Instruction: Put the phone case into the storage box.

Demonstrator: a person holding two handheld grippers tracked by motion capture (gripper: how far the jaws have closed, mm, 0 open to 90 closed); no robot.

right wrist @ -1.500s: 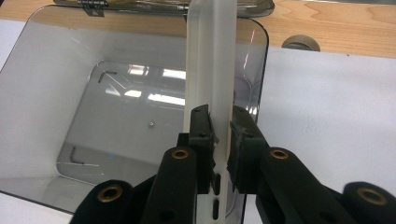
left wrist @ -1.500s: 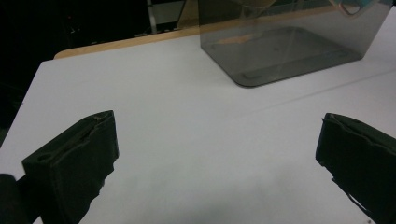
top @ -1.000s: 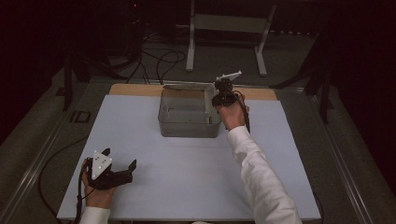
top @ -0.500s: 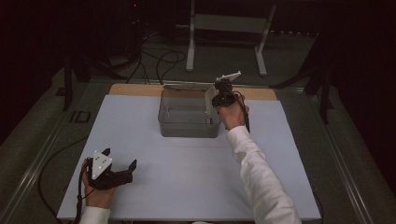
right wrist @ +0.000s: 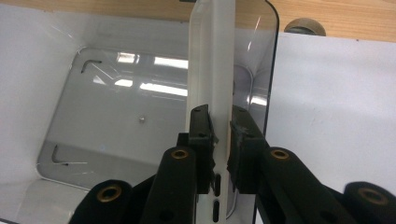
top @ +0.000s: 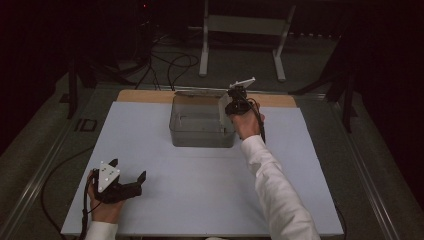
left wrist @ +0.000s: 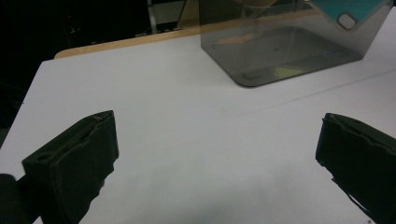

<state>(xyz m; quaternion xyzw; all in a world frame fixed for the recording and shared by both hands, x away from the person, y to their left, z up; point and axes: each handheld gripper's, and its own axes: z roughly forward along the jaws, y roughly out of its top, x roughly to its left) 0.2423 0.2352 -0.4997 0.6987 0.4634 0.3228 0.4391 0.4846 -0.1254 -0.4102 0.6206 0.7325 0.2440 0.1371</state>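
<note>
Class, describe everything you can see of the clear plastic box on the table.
The clear plastic box is a smoky, see-through rectangular container with rounded corners, standing upright and open-topped at the far middle of the white table. Its bottom looks empty, apart from small moulded marks. The right tool is shut on the box's right-hand wall, one jaw inside, one outside. The left tool rests well away from it, open.

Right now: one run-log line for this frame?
right gripper: shut on clear flat piece over clear bin | left gripper: open, on white table
</note>
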